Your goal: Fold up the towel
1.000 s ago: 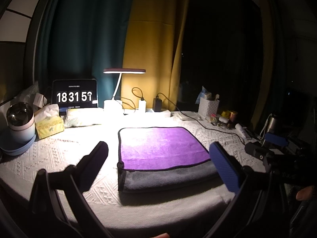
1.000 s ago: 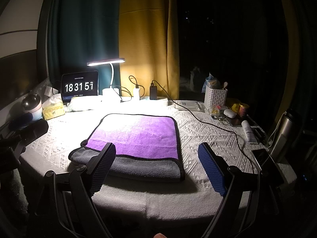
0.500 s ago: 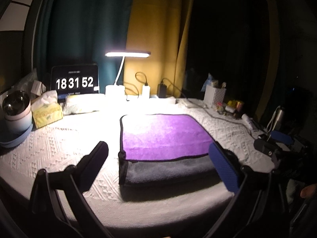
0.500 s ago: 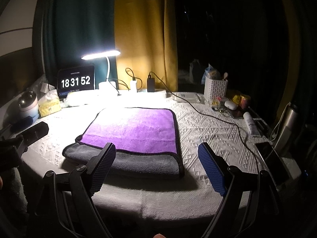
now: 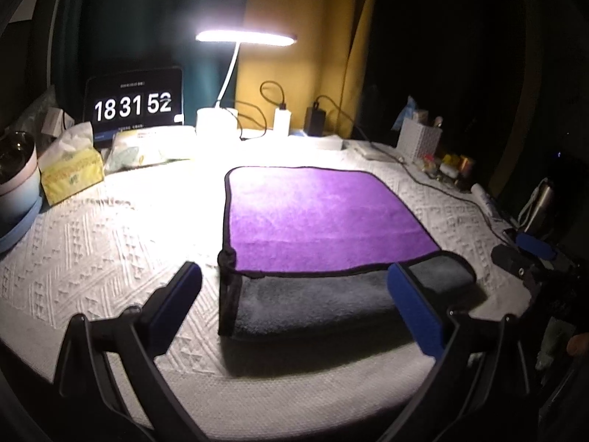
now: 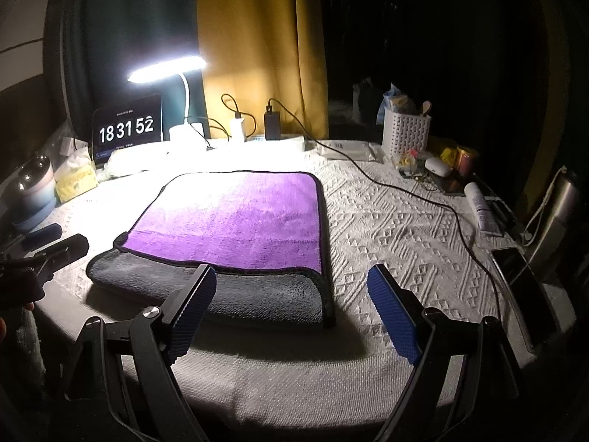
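Note:
A towel (image 5: 324, 217), purple on top and grey underneath, lies folded on the white textured tablecloth (image 5: 110, 235). Its grey lower layer sticks out toward me along the near edge. It also shows in the right wrist view (image 6: 235, 224). My left gripper (image 5: 298, 294) is open and empty, hovering just before the towel's near edge. My right gripper (image 6: 291, 302) is open and empty, hovering over the towel's near right corner. The right gripper also appears at the right edge of the left wrist view (image 5: 522, 254), and the left gripper at the left edge of the right wrist view (image 6: 55, 250).
A lit desk lamp (image 5: 246, 37), a clock display (image 5: 132, 105), a tissue box (image 5: 70, 173) and a round speaker (image 5: 14, 169) stand at the back left. A white basket (image 6: 405, 132), small bottles, a phone (image 6: 526, 280), a flask (image 6: 556, 206) and a black cable (image 6: 416, 195) are on the right.
Both grippers have moved forward and lower toward the towel's near edge. The towel has not moved. Both stay open.

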Tool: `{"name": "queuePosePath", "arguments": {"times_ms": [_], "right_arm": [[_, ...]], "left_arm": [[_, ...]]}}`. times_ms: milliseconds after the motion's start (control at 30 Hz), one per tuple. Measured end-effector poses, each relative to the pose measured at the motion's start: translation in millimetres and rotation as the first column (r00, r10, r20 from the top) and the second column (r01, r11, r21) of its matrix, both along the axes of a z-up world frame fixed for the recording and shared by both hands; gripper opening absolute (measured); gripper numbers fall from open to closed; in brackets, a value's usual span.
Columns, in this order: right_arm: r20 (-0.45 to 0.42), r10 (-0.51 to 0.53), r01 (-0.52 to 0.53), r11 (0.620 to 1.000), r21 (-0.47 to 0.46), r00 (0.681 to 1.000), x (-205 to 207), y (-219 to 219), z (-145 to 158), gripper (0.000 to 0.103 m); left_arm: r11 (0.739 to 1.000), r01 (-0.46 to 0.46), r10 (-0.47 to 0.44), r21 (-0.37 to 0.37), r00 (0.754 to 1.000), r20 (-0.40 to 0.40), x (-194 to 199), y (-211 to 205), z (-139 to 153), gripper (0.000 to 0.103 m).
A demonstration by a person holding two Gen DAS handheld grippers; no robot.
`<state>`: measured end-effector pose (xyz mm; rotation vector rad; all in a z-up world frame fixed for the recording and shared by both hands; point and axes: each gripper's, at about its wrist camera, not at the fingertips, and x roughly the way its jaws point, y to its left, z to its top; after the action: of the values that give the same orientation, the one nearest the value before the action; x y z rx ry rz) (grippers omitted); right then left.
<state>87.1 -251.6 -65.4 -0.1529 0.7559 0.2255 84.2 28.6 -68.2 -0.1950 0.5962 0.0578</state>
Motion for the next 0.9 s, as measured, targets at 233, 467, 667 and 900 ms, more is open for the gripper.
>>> {"name": "queuePosePath", "arguments": {"times_ms": [233, 467, 667, 900], "right_arm": [[-0.048, 0.005, -0.005, 1.000, -0.001, 0.999, 20, -4, -16, 0.081], [-0.097, 0.017, -0.016, 1.000, 0.012, 0.995, 38, -9, -33, 0.073], [-0.157, 0.021, -0.018, 1.000, 0.025, 0.987, 51, -11, -49, 0.055], [-0.203, 0.013, -0.009, 1.000, 0.021, 0.979, 58, -15, -63, 0.045]], "left_arm": [[0.999, -0.016, 0.013, -0.031, 0.995, -0.095, 24, 11, -21, 0.091], [0.999, -0.036, 0.029, -0.040, 0.986, -0.163, 41, 19, -37, 0.085], [0.998, -0.040, 0.028, -0.053, 0.977, -0.210, 50, 23, -47, 0.069], [0.997, -0.048, 0.030, -0.066, 0.969, -0.244, 54, 25, -55, 0.061]]}}
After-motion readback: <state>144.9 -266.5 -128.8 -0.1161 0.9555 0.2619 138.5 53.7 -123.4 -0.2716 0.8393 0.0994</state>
